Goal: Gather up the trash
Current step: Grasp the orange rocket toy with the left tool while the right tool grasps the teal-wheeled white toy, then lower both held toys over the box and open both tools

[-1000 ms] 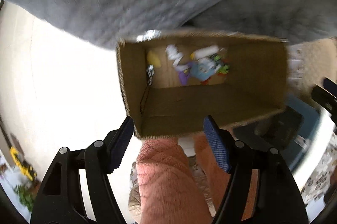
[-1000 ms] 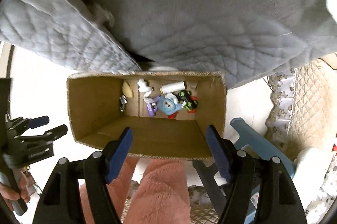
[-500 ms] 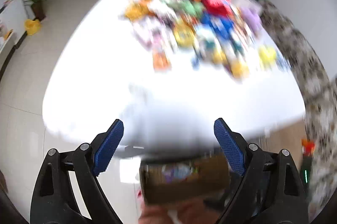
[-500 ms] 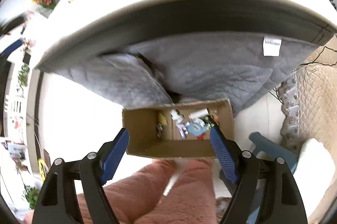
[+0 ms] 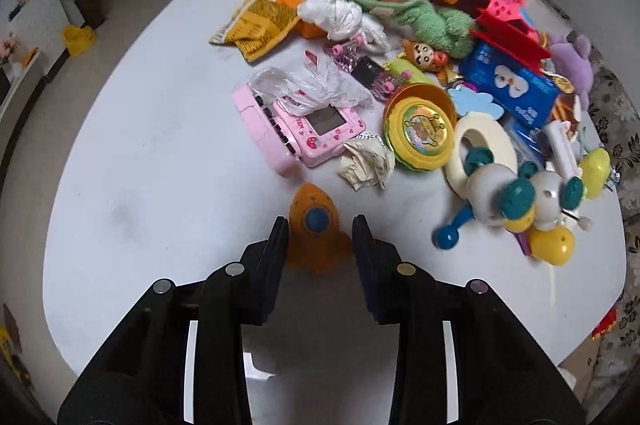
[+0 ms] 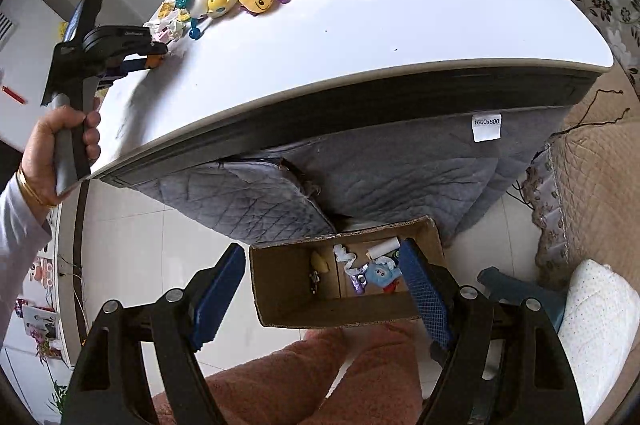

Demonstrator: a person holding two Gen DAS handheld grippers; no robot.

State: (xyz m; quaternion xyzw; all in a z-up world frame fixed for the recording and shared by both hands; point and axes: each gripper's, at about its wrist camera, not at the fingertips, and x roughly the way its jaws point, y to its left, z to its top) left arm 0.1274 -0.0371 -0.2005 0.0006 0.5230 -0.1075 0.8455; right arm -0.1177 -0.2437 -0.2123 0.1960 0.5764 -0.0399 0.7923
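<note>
My left gripper hangs low over the near part of the white table. Its jaws are closing, and an orange rocket toy lies flat between the fingers, which I do not see pressing on it. Just beyond lie a crumpled paper ball and a clear plastic bag. My right gripper stands open and empty above the cardboard box on the floor, which holds several small items. The right wrist view also shows the left gripper, held by a hand at the table edge.
A heap of toys, wrappers and tissues covers the far and right part of the table. A grey quilted cover hangs under the table edge. A blue stool and a beige sofa stand right of the box.
The left gripper swung up from over the box to the table top, its jaws widening and then narrowing around the rocket. The right gripper rose, so the box looks smaller and the table top shows.
</note>
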